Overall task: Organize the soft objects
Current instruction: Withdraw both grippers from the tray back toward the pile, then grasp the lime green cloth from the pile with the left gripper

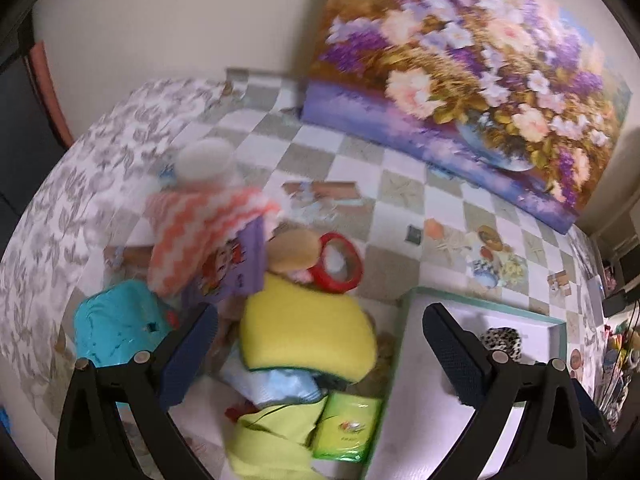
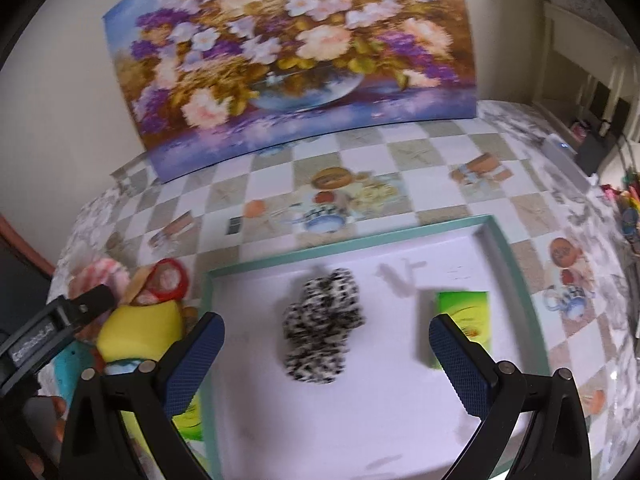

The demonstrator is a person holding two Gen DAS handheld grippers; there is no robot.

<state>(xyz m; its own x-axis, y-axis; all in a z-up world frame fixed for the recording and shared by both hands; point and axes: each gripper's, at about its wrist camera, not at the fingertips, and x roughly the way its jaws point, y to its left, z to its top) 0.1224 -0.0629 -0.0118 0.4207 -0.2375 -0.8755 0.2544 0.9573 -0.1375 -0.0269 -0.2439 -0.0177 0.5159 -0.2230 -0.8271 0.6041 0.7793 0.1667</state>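
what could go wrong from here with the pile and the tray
1. The left hand-held gripper is open over a heaped pile: closing on the yellow sponge could also pinch neighbours or topple the red ring.
2. The green packet sits against the tray rim's outside; nudging it may shift the tray.
3. The right hand-held gripper, open and empty above the spotted fluffy item, could drag it back out.

Soft indoor light, heavy fisheye bending with dark corners, motion blur throughout.
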